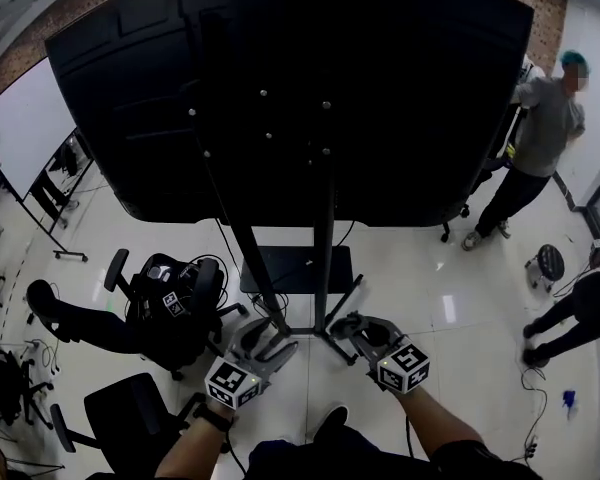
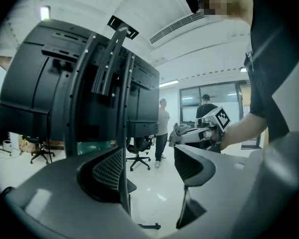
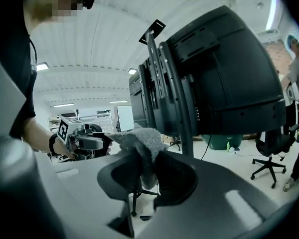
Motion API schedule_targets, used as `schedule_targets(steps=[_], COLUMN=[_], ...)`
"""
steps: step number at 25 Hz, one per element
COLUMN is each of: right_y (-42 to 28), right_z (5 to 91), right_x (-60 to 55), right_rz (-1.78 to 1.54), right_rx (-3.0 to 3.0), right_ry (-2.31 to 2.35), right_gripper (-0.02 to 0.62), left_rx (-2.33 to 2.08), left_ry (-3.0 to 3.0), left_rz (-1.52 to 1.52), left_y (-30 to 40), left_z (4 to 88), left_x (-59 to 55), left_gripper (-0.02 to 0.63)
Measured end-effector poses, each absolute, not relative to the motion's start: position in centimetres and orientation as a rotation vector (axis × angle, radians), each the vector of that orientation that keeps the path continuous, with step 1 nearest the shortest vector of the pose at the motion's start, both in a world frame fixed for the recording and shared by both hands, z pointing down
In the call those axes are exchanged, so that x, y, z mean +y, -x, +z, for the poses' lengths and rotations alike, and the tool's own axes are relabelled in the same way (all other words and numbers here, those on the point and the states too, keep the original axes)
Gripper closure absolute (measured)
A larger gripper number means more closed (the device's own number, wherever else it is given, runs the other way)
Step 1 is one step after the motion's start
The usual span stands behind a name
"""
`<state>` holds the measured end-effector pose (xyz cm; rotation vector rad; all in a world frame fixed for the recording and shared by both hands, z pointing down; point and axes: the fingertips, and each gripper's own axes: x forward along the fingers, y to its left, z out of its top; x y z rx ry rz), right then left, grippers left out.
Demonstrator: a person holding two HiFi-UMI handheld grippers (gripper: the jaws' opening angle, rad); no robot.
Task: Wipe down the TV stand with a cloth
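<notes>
The cloth (image 3: 139, 139), a grey fuzzy rag, is pinched between the jaws of the right gripper (image 3: 148, 169). Most of it is bunched above them, and a tail hangs down through the gap. In the head view the cloth sits just right of six o'clock, beside the foot of the TV stand (image 1: 324, 248). It is at about three o'clock from the foot of the stand's right upright; contact with the metal cannot be made out from here.

The stand is two dark uprights, the left one slanted. They rise from a dark base plate (image 1: 298, 268) at the picture's centre to the black back of a large television (image 1: 280, 68), which fills everything from ten to two o'clock.

The left gripper (image 2: 149, 166) is at about seven o'clock in the head view, just left of the uprights' feet. Its jaws are spread wide, with only pale floor and a distant chair between them. One upright runs close past its left-hand jaw.

The white tiled floor (image 1: 410, 258) lies around the stand. A black office chair (image 1: 180, 313) stands at eight o'clock, a whiteboard (image 1: 25, 118) leans at ten, and a person in a grey top (image 1: 540, 133) stands at two o'clock, well apart from the stand.
</notes>
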<state>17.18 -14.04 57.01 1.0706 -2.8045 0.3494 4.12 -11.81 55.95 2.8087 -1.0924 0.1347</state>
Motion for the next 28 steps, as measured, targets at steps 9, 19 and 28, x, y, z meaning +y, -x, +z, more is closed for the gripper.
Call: schedule_targets(steps=[9, 19, 28], right_y=[-14.7, -11.9, -10.2], right_z=[51.4, 50.0, 50.1], right_x=[-2.3, 10.8, 16.3], right_rz=[0.197, 0.251, 0.297], right_rx=[-2.789, -2.748, -2.764], right_ry=[-1.218, -1.394, -1.356], right_gripper=[0.528, 0.535, 0.538], left_rx=[-1.007, -0.871, -0.864], left_ry=[-2.891, -2.974, -2.976], left_rz=[0.066, 0.029, -0.006], left_y=[-0.6, 3.2, 3.8], left_z=[51.9, 49.1, 48.0], left_x=[-0.7, 12.7, 16.4], left_gripper=[0.261, 0.261, 0.261])
